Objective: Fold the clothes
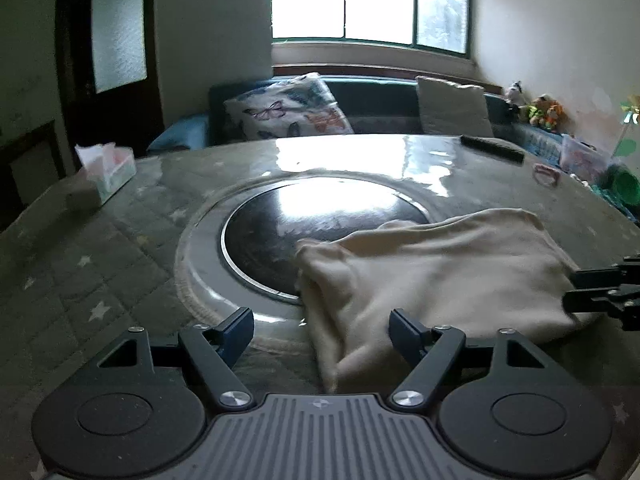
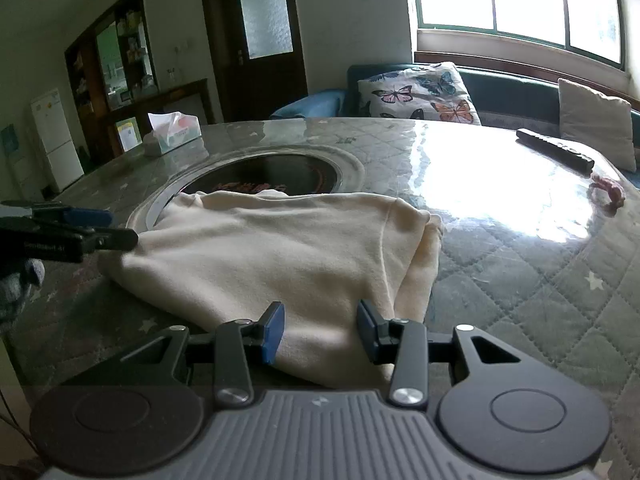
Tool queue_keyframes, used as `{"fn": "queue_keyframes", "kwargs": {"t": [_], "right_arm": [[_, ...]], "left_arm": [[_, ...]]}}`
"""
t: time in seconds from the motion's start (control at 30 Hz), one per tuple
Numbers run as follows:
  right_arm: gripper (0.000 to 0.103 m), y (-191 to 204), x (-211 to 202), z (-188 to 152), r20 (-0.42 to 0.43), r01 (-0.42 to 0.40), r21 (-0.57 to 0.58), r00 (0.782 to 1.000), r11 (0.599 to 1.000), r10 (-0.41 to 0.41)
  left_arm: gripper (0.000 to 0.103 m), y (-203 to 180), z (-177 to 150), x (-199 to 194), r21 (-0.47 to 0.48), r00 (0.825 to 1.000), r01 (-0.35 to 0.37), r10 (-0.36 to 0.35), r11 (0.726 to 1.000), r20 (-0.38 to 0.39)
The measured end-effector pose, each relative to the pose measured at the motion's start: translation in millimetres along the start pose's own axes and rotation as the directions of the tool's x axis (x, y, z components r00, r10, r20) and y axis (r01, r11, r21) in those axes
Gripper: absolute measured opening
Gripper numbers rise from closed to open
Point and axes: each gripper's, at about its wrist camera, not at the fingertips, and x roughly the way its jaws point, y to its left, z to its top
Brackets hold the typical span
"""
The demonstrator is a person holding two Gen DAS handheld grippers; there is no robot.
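Observation:
A cream garment point(image 1: 436, 272) lies folded into a thick rectangle on the table, partly over the round black hob point(image 1: 280, 232). My left gripper point(image 1: 322, 334) is open, its fingers straddling the garment's near left corner without pinching it. The right gripper point(image 1: 600, 292) pokes in from the right edge beside the cloth. In the right wrist view the same cream garment point(image 2: 280, 256) fills the middle, and my right gripper point(image 2: 320, 330) is open over its near edge. The left gripper point(image 2: 80, 232) enters at the left, by the garment's far corner.
The quilted, star-patterned table cover point(image 2: 540, 288) lies under clear plastic. A tissue box point(image 1: 106, 174) stands at far left, a black remote point(image 2: 556, 150) and a pink hair tie point(image 2: 608, 192) at far right. A sofa with cushions point(image 1: 288, 110) sits behind the table.

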Motion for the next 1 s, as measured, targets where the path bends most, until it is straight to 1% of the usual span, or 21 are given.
{"fn": "queue_keyframes", "kwargs": {"t": [0.1, 0.2, 0.4, 0.6, 0.73, 0.93, 1.0], "right_arm": [[0.045, -0.3, -0.3, 0.0, -0.001, -0.006, 0.0, 1.0, 1.0, 0.006], [0.047, 1.8, -0.6, 0.8, -0.008, -0.006, -0.015, 1.0, 1.0, 0.005], [0.056, 8.9, -1.4, 10.3, -0.015, -0.016, -0.035, 1.0, 0.999, 0.016], [0.063, 14.6, 0.9, 22.8, 0.012, -0.024, -0.052, 1.0, 0.998, 0.025], [0.063, 13.3, 8.5, 25.6, 0.004, -0.027, -0.054, 1.0, 0.998, 0.027], [0.063, 7.3, 20.0, 23.9, -0.035, -0.027, -0.047, 0.999, 0.999, 0.025], [0.063, 6.1, 18.8, 26.2, -0.035, -0.034, -0.046, 0.999, 0.998, 0.032]], "left_arm": [[0.079, 4.0, -7.0, 5.1, 0.004, 0.999, -0.02, 0.02, 1.0, -0.037], [0.079, 7.1, -8.0, 1.6, -0.008, 0.999, -0.01, 0.01, 1.0, -0.038], [0.077, 5.9, 9.9, -0.7, 0.007, 1.0, -0.027, 0.027, 1.0, -0.003], [0.077, 6.8, 24.3, 27.5, 0.035, 0.998, -0.061, 0.062, 0.997, -0.015], [0.078, 11.1, 24.8, 46.5, 0.057, 0.995, -0.085, 0.088, 0.995, -0.039], [0.078, 14.1, 30.7, 53.3, 0.094, 0.993, -0.108, 0.111, 0.99, -0.032], [0.077, 14.1, 35.6, 52.7, 0.098, 0.994, -0.105, 0.107, 0.99, -0.021]]}}
